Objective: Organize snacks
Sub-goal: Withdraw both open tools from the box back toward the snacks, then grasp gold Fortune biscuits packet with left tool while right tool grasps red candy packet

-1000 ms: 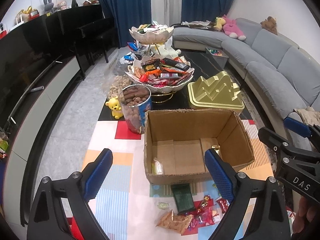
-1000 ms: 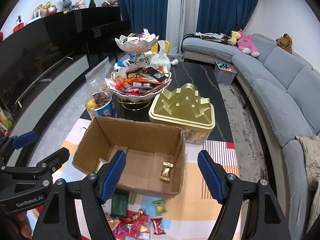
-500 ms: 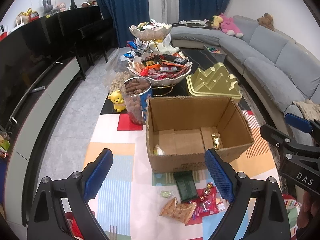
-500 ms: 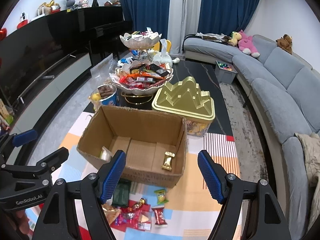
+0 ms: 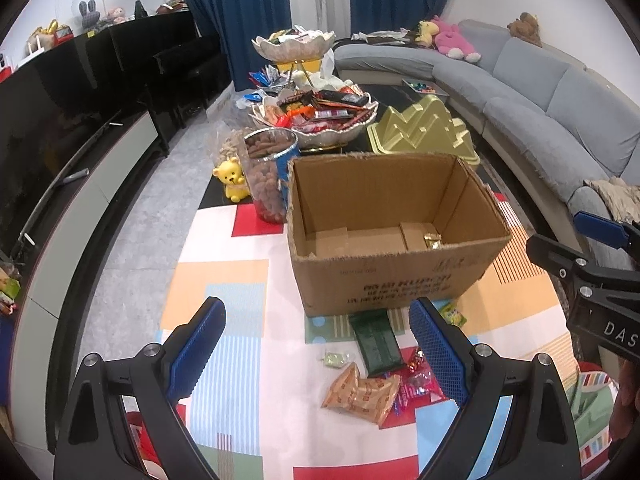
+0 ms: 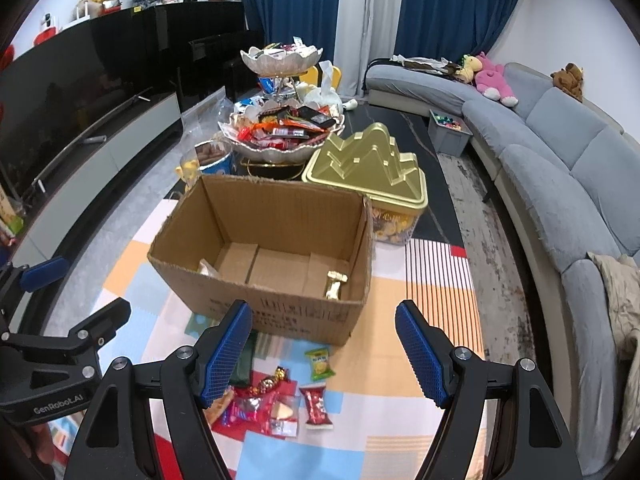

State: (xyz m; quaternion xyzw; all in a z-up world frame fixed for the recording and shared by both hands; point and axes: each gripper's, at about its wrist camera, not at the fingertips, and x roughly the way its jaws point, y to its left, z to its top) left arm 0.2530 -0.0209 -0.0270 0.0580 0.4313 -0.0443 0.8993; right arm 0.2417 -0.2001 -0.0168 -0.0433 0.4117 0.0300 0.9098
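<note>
Left wrist view: left gripper (image 5: 318, 354) hangs with jaws spread wide, nothing between the blue pads, above loose snacks on the colourful mat (image 5: 224, 364): a dark green packet (image 5: 376, 342), an orange wrapper (image 5: 360, 392) and small red candies (image 5: 416, 376). Just behind them sits the open cardboard box (image 5: 394, 280) with a gold-wrapped candy (image 5: 432, 240) inside. Right wrist view: right gripper (image 6: 324, 354) also spread, holding nothing, over a green sachet (image 6: 319, 363) and a red packet (image 6: 316, 406). A gold tin (image 6: 372, 172) and a tiered snack bowl (image 6: 280, 136) stand beyond the box.
</note>
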